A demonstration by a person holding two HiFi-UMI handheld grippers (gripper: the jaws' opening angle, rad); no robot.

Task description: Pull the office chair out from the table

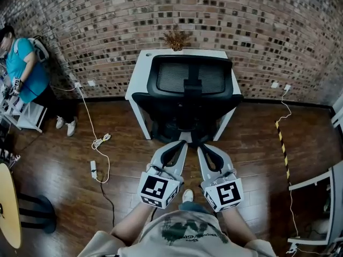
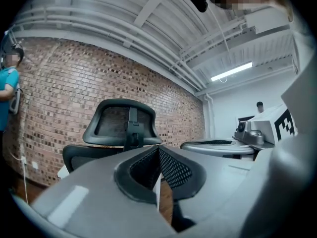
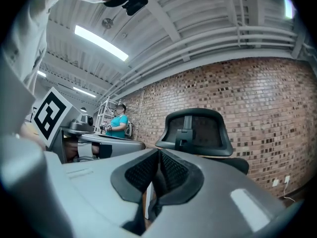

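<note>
A black mesh-back office chair [image 1: 188,92] is tucked under a small white table [image 1: 140,71] against the brick wall. Both grippers point level at its back from a short way off, touching nothing. My left gripper [image 1: 182,143] is shut with nothing between its pads; the chair's headrest [image 2: 121,123] shows above its jaws. My right gripper [image 1: 202,148] is also shut and empty, with the headrest [image 3: 195,128] just beyond its tips. The two grippers sit side by side, close together.
A person in a teal shirt [image 1: 24,66] stands at a white rack at the far left. A white cable and power strip [image 1: 94,167] lie on the wood floor at the left. Yellow-black tape [image 1: 282,149] and a white frame [image 1: 316,183] are at the right. A round wooden tabletop [image 1: 8,205] sits near left.
</note>
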